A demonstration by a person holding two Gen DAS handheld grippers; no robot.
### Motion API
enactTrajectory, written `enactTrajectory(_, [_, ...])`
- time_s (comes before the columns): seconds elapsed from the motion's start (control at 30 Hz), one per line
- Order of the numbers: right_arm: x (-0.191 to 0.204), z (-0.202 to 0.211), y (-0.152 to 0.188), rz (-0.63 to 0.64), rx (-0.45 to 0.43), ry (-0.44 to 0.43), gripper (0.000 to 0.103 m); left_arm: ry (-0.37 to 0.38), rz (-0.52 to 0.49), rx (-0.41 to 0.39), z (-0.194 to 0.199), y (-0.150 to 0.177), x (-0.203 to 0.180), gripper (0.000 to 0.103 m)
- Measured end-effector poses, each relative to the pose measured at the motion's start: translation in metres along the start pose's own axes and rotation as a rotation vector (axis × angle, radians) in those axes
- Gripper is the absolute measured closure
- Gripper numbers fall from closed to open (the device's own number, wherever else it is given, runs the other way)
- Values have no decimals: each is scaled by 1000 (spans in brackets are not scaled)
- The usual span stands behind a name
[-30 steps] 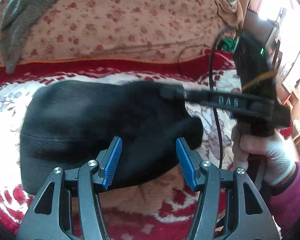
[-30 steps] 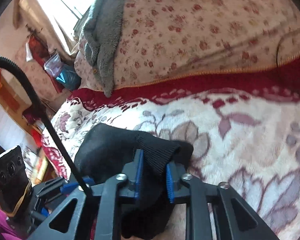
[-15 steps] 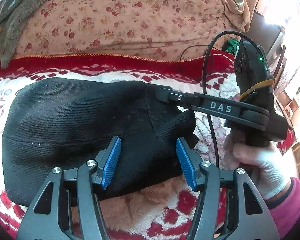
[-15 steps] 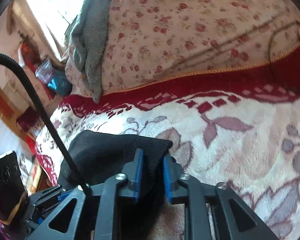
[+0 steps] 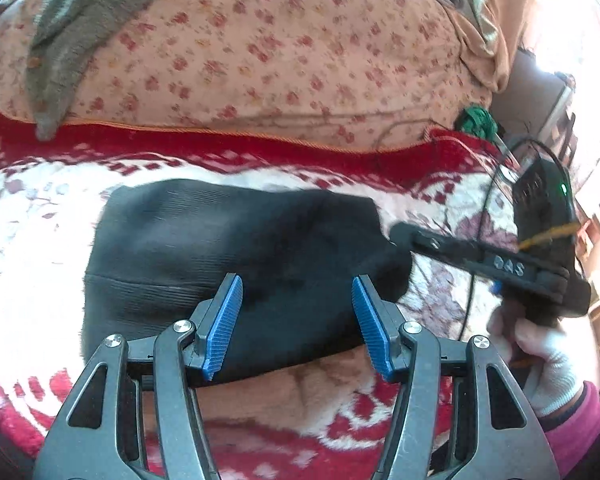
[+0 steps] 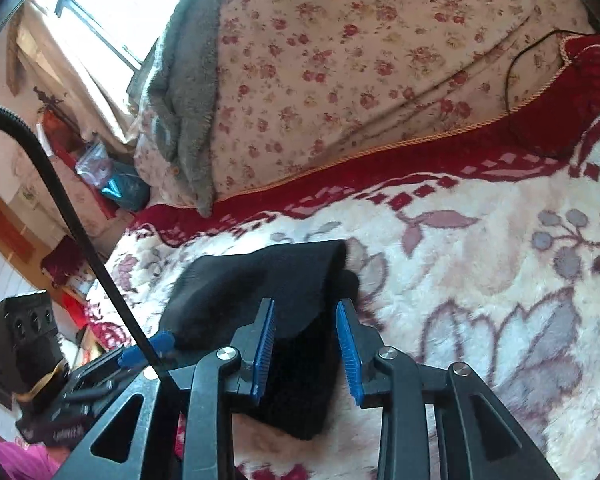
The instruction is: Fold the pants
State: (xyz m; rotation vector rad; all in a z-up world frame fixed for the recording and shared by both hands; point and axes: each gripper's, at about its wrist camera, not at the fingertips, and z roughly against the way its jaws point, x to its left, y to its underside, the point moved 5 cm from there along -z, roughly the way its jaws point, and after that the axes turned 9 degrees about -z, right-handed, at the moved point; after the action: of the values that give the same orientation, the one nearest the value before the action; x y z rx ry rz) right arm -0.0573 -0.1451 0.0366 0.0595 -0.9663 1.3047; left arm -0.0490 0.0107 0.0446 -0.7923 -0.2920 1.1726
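The black ribbed pants [image 5: 228, 256] lie folded in a compact block on the red and white floral blanket [image 5: 40, 248]. My left gripper [image 5: 296, 324] is open and empty, its blue pads over the near edge of the pants. My right gripper [image 6: 306, 346] is open, its blue pads on either side of the pants' right end [image 6: 284, 292]; the cloth lies loose between them. In the left wrist view the right gripper [image 5: 400, 236] sits at the pants' right edge, held by a white-gloved hand [image 5: 540, 360].
A pink floral quilt [image 5: 280, 52] is piled behind the blanket, with a grey towel [image 5: 68, 40] draped over it. A black cable [image 6: 516, 76] runs over the quilt. Furniture and clutter [image 6: 112, 188] stand beside the bed near a bright window.
My right gripper has opened and let go of the pants' end, which now rests on the blanket. The left gripper has drawn back a little, staying open.
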Motion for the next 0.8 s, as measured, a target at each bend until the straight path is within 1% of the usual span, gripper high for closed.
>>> enactTrajectory(0.1, [4,-3,8,5,16,33,73,-33,30,-5,7,2,18,47])
enactTrajectory(0.2, [-1,0,17,-30,33,15,73,-65,74,-6,13,7,39,47])
enactTrajectory(0.33, [-5,-2,34,-8,89,43,73,-97,120,-1,16,13,60,47])
enactTrajectory(0.43, [-10,8,34,-26,75,44,73,-115,150,-2,19,16,72,47])
enactTrajectory(0.53, [-15,18,31,-38,55,48,72,-134,160,-17,25,15,82,47])
enactTrajectory(0.57, [-15,20,30,-37,51,33,70,-138,161,-21,26,14,85,47])
enactTrajectory(0.63, [-13,22,29,-37,46,10,52,-129,168,-27,27,12,89,47])
enactTrajectory(0.67, [-12,22,28,-44,41,-10,52,-115,172,-30,27,11,91,47])
enactTrajectory(0.73, [-9,21,27,-63,41,-52,52,-80,177,-30,24,9,95,42])
enactTrajectory(0.77, [-8,19,25,-70,40,-62,51,-63,174,-16,20,8,97,39])
enactTrajectory(0.8, [-8,17,23,-78,38,-72,49,-53,173,-6,17,7,99,39])
